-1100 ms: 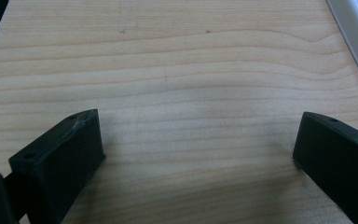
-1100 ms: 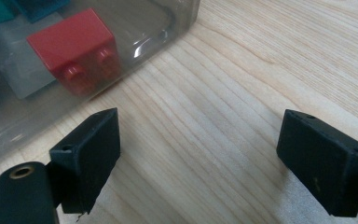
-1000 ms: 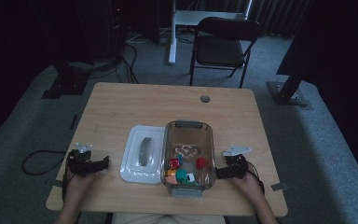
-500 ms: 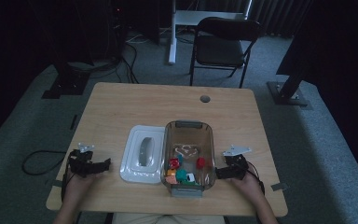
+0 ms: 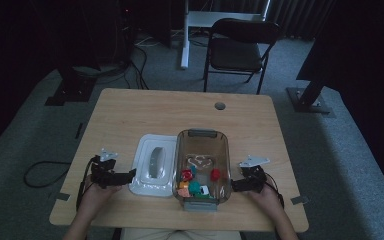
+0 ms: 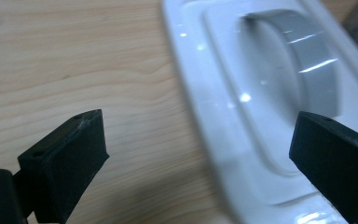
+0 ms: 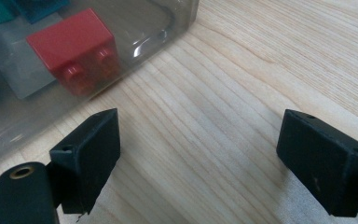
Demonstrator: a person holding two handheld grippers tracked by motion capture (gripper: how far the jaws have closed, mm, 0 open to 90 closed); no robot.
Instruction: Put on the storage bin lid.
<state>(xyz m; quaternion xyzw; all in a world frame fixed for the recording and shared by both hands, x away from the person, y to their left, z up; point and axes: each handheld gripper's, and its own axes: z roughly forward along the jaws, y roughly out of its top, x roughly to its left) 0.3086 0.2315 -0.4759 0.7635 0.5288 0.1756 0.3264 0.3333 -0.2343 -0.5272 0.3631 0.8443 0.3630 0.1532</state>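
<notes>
A clear plastic bin [image 5: 202, 145] sits near the table's front middle, with several coloured toy bricks [image 5: 195, 186] at its near end. Its white lid [image 5: 153, 162] with a grey handle [image 6: 313, 63] lies flat just left of it. My left gripper [image 5: 128, 176] is open, low at the lid's [image 6: 242, 116] left edge, its jaws standing wide on either side of that edge. My right gripper [image 5: 236, 186] rests open on the wood beside the bin's [image 7: 51, 107] right wall, with nothing between its jaws. A red brick [image 7: 77, 49] shows through that wall.
The wooden table [image 5: 145, 112] has a round cable hole [image 5: 220, 106] near its far edge. A black folding chair [image 5: 240, 50] stands behind the table, with stands and cables on the grey carpet around it.
My left gripper has crept slightly right, closer to the lid. The right gripper and the bin have not visibly moved.
</notes>
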